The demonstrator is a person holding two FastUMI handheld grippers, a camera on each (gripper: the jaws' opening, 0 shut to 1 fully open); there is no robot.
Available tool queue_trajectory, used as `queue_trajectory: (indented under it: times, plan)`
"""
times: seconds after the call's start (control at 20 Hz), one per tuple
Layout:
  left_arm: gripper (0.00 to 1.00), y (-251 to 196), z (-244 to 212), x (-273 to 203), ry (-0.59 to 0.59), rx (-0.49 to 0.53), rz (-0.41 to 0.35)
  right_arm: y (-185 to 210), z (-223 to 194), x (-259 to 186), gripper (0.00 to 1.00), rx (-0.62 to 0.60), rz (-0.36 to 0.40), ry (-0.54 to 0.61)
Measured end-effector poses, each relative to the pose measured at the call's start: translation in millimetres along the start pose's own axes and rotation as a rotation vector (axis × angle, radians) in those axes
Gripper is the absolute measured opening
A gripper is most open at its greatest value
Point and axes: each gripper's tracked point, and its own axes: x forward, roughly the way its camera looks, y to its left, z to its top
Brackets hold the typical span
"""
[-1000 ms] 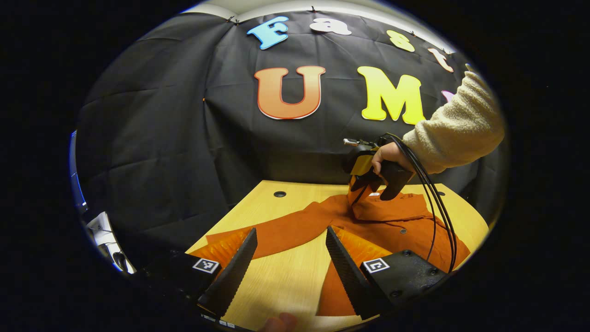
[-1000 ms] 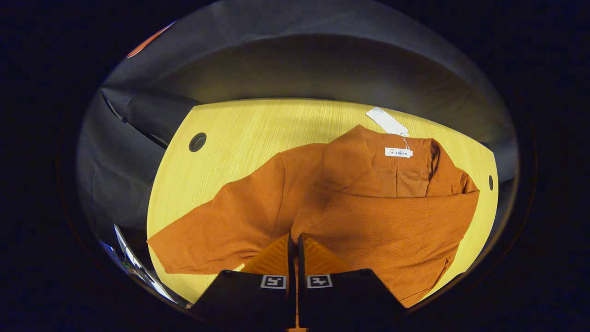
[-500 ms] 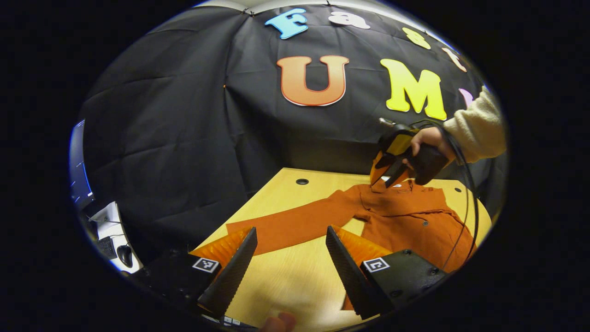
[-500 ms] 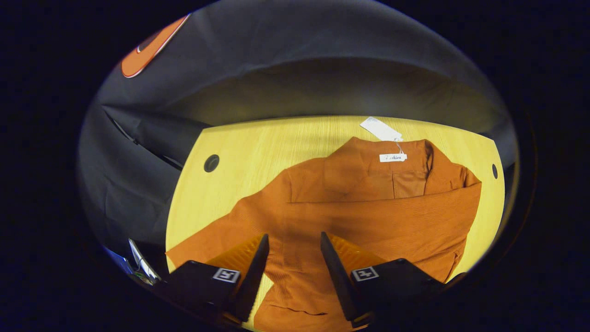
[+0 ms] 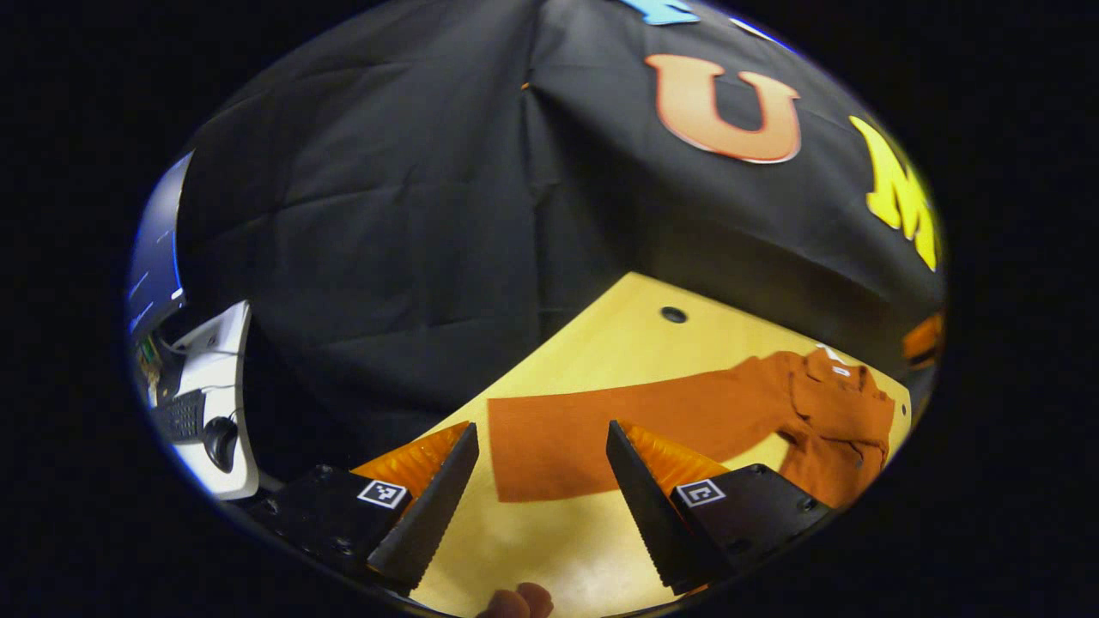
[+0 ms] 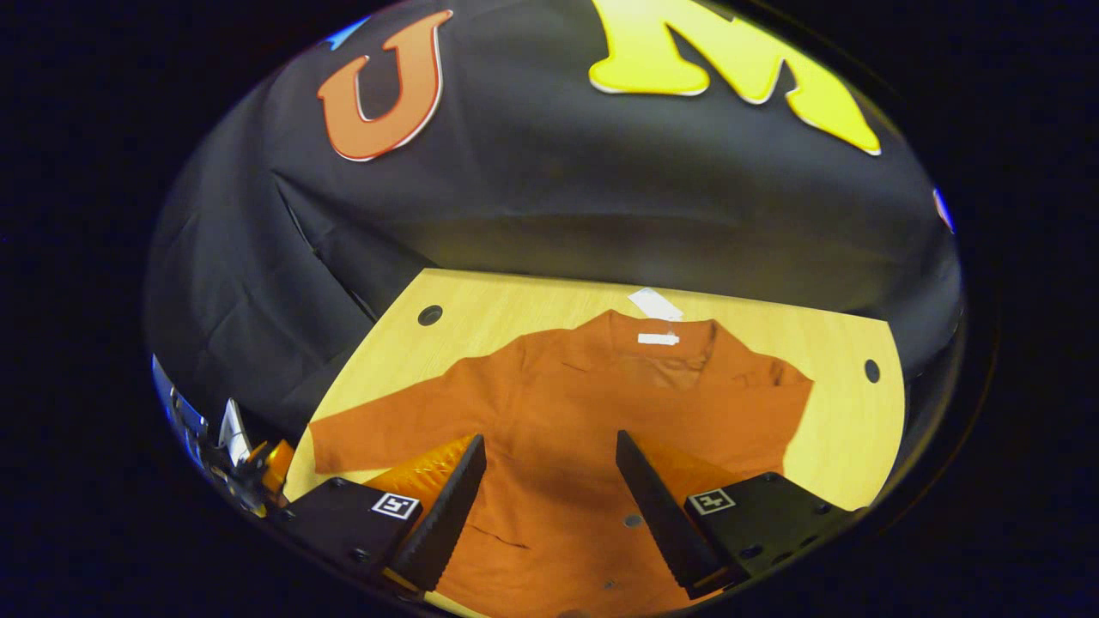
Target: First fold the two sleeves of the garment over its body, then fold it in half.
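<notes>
So the tabletop (image 6: 532, 309) carries everything here: a pale wooden surface whose far edge runs along the booth's black cloth wall (image 5: 386, 215), with a round cable hole (image 6: 430, 315) near its far left corner and another hole (image 6: 872, 371) near the far right. The orange garment (image 6: 584, 412) lies spread on it, collar toward the wall, and in the right gripper view bare wood shows beyond the collar and along the right side. One sleeve (image 5: 601, 421) stretches out flat to my left, its squared cuff end close to the near left edge of the tabletop, with open wood between it and the far edge in the left gripper view. My left hand-held gripper (image 5: 541, 481) hangs above that cuff with its fingers spread wide and nothing between them; I cannot tell whether the tips touch the cloth. My right hand-held gripper (image 6: 549, 498) is spread as well, poised over the lower body of the garment and gripping nothing. A white hang tag (image 6: 655, 304) lies on the wood just past the collar, and a small white label (image 6: 658, 339) sits inside the neckline. Off the tabletop's left side, a keyboard (image 5: 178, 415) and mouse (image 5: 221, 440) rest on a white stand.
</notes>
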Motion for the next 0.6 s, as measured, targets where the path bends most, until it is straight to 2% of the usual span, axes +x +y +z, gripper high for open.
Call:
queue_trajectory:
  times: [0.05,0.15,0.25,0.35,0.45,0.55,0.6]
  plan:
    - [0.98,4.4,-4.7,13.3,0.048,-0.013,0.018,-6.3,-10.8,-16.9,0.97,-0.002,0.008,-0.016]
    - [0.98,11.0,-15.1,36.6,0.156,-0.01,0.038,-20.9,-37.0,-50.3,0.97,-0.024,0.019,-0.028]
    - [0.98,6.2,-27.6,52.6,0.271,0.018,0.021,-50.9,-54.2,-85.2,0.94,-0.104,-0.026,-0.065]
    - [0.97,2.1,-40.7,59.5,0.401,0.007,0.013,-72.9,-66.5,-111.4,0.97,-0.137,-0.063,-0.09]
    - [0.97,1.0,-54.4,62.8,0.529,-0.012,0.007,-89.4,-73.1,-136.1,0.97,-0.108,-0.086,-0.113]
    - [1.0,4.5,-54.8,69.9,0.621,-0.004,0.017,-123.2,-76.4,-160.7,0.97,-0.085,-0.183,-0.136]
    - [0.95,4.5,-55.1,65.8,0.691,-0.001,0.019,-131.8,-81.6,-173.3,0.94,-0.073,-0.199,-0.13]
